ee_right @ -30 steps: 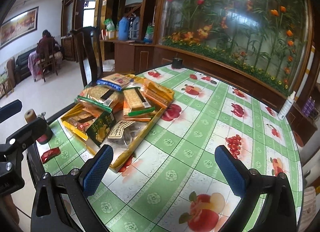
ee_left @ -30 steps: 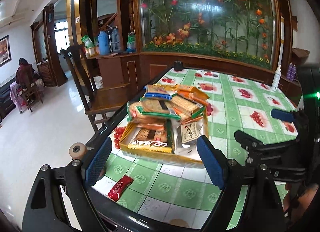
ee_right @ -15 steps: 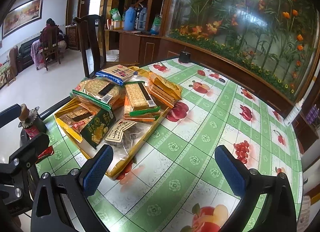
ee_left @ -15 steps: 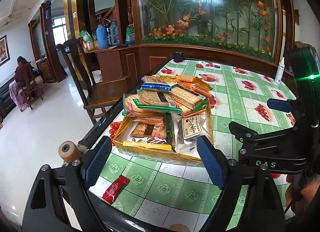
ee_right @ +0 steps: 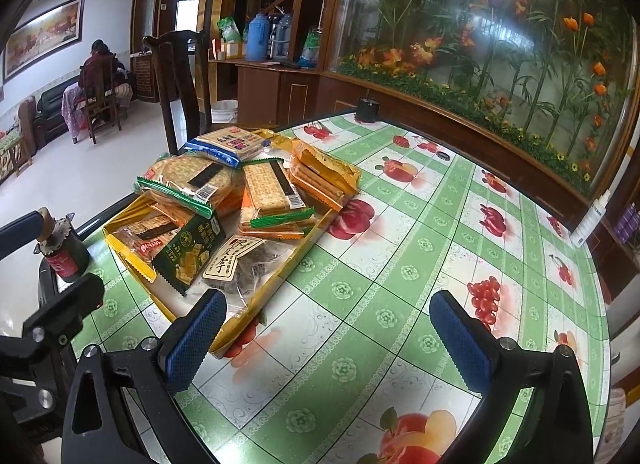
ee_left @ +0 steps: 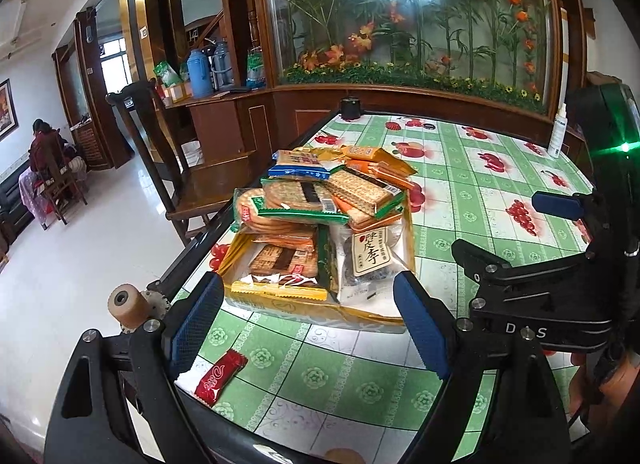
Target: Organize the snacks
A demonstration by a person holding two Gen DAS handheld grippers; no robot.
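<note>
While both of your claws hover over the near edge of the counter point(ee_right: 400, 264), the snacks sit heaped in the yellow tray point(ee_left: 316, 306), which lies toward the counter's left side. Your left claw point(ee_left: 308, 328) is spread wide and carries nothing, its blue pads standing to either side of the tray's near wall. Your right claw point(ee_right: 332, 344) is equally wide and empty, with its left pad close to the tray's near corner and bare tablecloth between the pads.

The heap is loose: the round cracker pack point(ee_right: 188, 180) and the square cracker pack point(ee_right: 272, 192) lie crosswise on top, the orange packs point(ee_right: 324, 176) lean off the far side, and the plum bag point(ee_left: 370, 260) lies low at the front. One red candy point(ee_left: 220, 378) lies alone on the cloth, apart from the tray, just under your left claw.

This layout fits a pile waiting to be sorted as well as one already gathered into the tray, so I would not name the stage. Any pick here calls for a light, level grip on one top pack, since the wrappers are slippery and the crackers brittle.
</note>
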